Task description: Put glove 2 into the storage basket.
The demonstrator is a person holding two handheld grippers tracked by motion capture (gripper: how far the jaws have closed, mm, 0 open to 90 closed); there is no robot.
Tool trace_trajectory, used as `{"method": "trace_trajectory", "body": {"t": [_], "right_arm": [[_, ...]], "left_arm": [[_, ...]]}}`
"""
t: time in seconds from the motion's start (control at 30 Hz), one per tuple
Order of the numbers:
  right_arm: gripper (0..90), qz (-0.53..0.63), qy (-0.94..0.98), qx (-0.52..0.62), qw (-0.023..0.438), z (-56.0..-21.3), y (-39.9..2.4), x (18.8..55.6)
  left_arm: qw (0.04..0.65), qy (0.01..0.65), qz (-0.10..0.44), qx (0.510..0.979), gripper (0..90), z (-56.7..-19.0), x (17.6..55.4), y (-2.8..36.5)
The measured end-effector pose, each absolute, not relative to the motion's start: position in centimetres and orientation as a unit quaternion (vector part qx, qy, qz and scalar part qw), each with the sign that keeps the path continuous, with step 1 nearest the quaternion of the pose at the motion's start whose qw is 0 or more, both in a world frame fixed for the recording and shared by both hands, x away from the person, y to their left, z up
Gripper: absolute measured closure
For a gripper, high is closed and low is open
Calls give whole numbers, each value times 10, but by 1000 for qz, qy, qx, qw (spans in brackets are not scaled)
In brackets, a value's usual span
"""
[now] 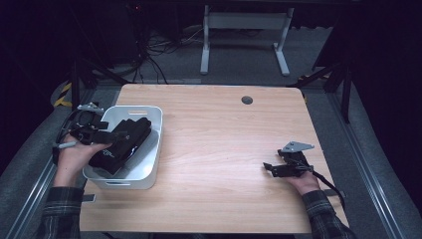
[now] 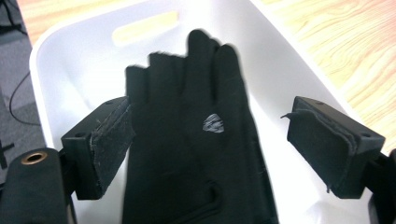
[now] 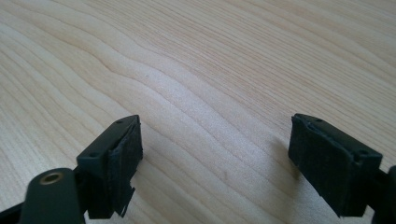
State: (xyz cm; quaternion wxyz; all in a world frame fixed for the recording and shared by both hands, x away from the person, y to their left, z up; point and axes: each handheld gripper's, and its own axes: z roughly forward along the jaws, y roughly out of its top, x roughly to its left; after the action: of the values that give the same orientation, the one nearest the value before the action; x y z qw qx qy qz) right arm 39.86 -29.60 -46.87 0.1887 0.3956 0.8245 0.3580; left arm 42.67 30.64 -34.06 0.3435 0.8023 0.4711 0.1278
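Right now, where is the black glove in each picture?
High view: the black glove lies inside the white bin, at the table's left side.
Left gripper view: the glove sits in the middle, between the open jaws.
Right gripper view: bare wooden table ahead.
Shared landmark: the white bin.

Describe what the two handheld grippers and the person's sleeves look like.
Both are black two-jaw tools. The left gripper and right gripper each carry a grey three-cornered plate on top, and a black cable trails from the right one. The jaws end in blocky black pads with frayed lining. The sleeves are dark plaid.
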Motion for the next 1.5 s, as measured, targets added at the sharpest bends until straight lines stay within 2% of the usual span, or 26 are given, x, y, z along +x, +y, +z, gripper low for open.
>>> {"method": "trace_trajectory", "body": {"t": [0.4,0.73,1.03,1.5], "right_arm": [[180,358,825,396,189,-469,-296,399],[179,358,825,395,189,-469,-296,399],[180,358,825,395,188,-469,-296,398],[180,358,825,395,188,-469,-296,399]], "left_arm": [[391,409,126,815,155,-323,407,257],[425,338,99,834,155,-323,397,195],[427,309,87,845,154,-337,394,151],[427,281,63,857,154,-384,388,98]]}}
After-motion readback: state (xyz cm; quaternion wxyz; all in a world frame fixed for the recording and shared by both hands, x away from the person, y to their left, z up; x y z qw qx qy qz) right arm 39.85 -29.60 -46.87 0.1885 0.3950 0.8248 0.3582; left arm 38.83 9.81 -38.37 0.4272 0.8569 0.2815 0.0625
